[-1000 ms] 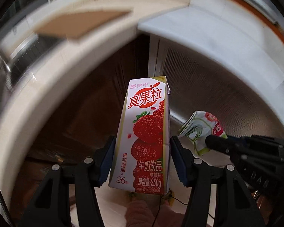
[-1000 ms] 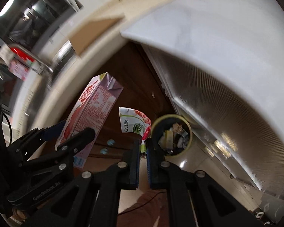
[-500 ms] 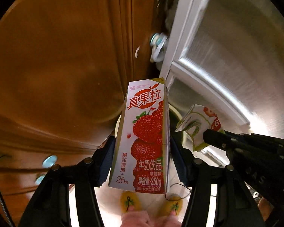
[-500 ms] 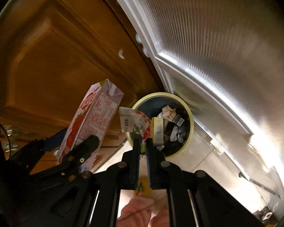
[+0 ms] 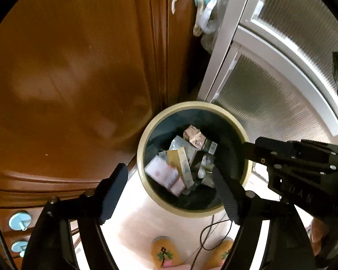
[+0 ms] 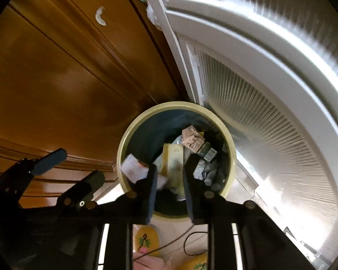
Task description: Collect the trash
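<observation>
Both tongs spread over the trash bin, cargo gone

The left tongs point(image 5: 169, 191) and right tongs point(image 6: 170, 180) have just been opening, nothing between either pair; the strawberry milk carton point(image 5: 162, 175) and the wrapper they pinched earlier are released, the carton now inside the one bin point(image 5: 142, 139). The bin's rim sits tight between wooden cabinet point(image 5: 67, 78) and ribbed glass door point(image 5: 270, 103); open floor point(image 5: 133, 225) lies nearer, with two slippers point(image 5: 163, 252).

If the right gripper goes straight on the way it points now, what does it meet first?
Probably the trash in the bin. The right gripper, jaws just opened and empty, points into the bin's mouth, toward a yellowish carton on the pile. Depth is unclear.
</observation>
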A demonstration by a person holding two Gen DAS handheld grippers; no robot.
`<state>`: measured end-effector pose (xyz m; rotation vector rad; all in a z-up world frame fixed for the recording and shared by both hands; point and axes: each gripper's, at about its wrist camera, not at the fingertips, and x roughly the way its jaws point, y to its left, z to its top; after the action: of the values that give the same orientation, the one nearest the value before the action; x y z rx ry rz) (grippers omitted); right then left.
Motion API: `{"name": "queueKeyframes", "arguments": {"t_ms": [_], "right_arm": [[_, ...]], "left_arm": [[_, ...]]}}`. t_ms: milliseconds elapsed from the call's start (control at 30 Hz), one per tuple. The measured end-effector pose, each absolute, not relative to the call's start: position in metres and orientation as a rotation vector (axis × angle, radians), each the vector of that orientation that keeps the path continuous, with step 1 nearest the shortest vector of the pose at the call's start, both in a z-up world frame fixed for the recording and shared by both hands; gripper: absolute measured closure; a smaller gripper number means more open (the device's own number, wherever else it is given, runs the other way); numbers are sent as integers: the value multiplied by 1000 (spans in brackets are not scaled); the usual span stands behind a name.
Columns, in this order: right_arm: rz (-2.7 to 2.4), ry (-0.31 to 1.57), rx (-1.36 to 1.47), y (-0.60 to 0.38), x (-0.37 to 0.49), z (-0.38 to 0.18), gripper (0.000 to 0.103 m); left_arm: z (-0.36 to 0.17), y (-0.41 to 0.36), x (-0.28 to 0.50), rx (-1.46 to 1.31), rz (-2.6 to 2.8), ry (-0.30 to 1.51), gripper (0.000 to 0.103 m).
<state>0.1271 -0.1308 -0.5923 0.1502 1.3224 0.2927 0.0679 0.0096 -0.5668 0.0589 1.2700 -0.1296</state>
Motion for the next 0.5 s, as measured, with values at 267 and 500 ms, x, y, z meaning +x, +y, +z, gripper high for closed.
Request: {"name": "queueKeyframes", "arguments": {"t_ms": [267, 500], "right_arm": [[274, 1327, 146, -125, 124, -603, 72], [240, 1308, 144, -125, 114, -570, 72]], "left_arm": [[-576, 27, 73, 77, -107, 1268, 11], [-539, 36, 70, 40, -98, 1268, 9]]}}
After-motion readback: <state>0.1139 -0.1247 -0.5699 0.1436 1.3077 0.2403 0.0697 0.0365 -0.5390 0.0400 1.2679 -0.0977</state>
